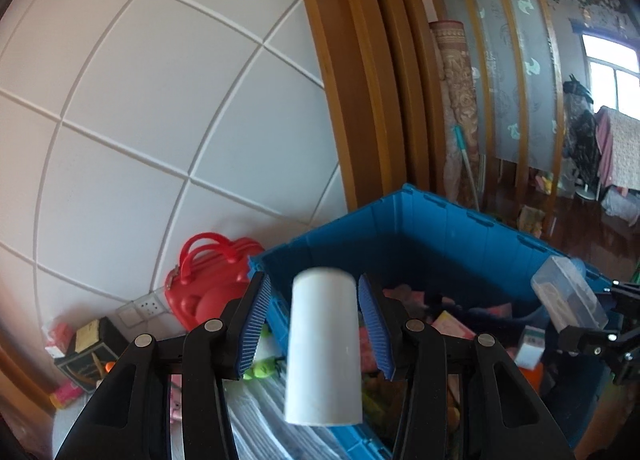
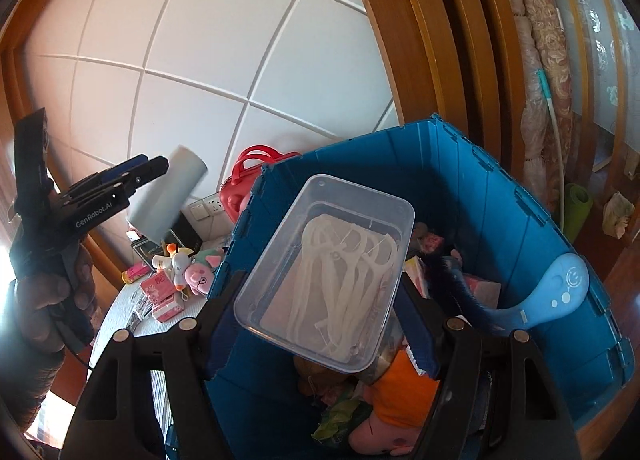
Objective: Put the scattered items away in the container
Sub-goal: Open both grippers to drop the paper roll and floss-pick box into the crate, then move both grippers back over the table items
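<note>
Left wrist view: we see the left gripper (image 1: 316, 334) clamping a white tube (image 1: 324, 348) between its pads at the blue crate (image 1: 440, 228) rim. Our right gripper (image 2: 324, 296) grips a clear box (image 2: 332, 260) of floss picks above the crate.

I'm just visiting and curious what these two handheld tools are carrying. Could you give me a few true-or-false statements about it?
1. The left gripper holds a white tube. True.
2. The right gripper holds a red case. False: it holds a clear box of floss picks.
3. The blue crate is empty. False: toys and packets lie inside.
4. A pink pig toy lies outside the crate. True.
</note>
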Available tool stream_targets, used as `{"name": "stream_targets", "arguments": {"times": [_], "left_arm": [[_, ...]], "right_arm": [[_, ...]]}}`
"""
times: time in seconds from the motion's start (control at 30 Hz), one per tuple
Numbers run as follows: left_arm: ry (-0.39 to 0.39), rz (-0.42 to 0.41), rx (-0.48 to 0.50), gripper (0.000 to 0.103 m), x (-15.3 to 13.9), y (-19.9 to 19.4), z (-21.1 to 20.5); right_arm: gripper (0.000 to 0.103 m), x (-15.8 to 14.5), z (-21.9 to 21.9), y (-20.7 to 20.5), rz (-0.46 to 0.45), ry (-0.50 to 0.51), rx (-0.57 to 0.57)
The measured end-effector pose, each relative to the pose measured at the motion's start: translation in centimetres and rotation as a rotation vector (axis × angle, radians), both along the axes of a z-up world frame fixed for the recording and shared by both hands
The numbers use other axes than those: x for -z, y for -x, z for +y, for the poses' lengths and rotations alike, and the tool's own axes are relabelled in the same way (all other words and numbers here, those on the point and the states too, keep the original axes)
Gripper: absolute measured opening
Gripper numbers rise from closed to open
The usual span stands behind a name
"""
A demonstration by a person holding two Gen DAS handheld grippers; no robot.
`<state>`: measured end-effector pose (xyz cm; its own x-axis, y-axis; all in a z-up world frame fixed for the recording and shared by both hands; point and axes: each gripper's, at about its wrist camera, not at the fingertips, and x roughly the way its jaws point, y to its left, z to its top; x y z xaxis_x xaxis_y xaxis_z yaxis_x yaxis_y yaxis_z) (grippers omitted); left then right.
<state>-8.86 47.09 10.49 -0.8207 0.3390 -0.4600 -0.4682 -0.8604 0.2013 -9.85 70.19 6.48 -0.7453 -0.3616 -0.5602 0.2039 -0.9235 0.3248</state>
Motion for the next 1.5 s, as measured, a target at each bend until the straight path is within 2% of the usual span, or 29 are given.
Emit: {"name": "stream_targets", "arguments": {"times": [0.2,0.43,0.47,0.5,0.53,0.57,0.63,0.9,1.5], "left_arm": [[0.033,0.014,0.046,0.041,-0.6,0.8,3.5],[0.027,0.025,0.058,0.043,-0.4,1.0,4.7],[0.021,0.033,0.06,0.06,-0.5,0.8,4.7],[0.014,0.042,0.063,0.085,-0.6,0.8,4.6],[0.006,0.057,0.064,0.091,-0.7,0.6,4.5],[0.007,0.065,0.063,0.092,-0.6,0.6,4.5],[0.015,0.052,0.064,0.092,-0.4,0.7,4.4],[-0.006,0.026,0.016,0.092,0.1,1.1,1.8],[-0.019,0.014,-0.054,0.093,0.9,-0.7,-2.3]], "right_arm": [[0.07,0.9,1.7,0.2,-0.016,0.026,0.034],[0.07,1.5,3.0,0.7,-0.03,0.025,0.058],[0.071,1.5,3.1,0.7,-0.029,0.024,0.06],[0.071,1.4,3.2,0.7,-0.024,0.02,0.063],[0.072,1.4,3.2,0.8,-0.021,0.012,0.069],[0.08,1.4,3.1,0.9,-0.022,0.0,0.073],[0.102,1.2,3.2,1.0,-0.012,-0.002,0.09],[0.103,1.0,2.1,1.6,-0.007,-0.008,0.067],[0.103,1.0,-1.0,0.8,-0.009,-0.045,0.016]]}}
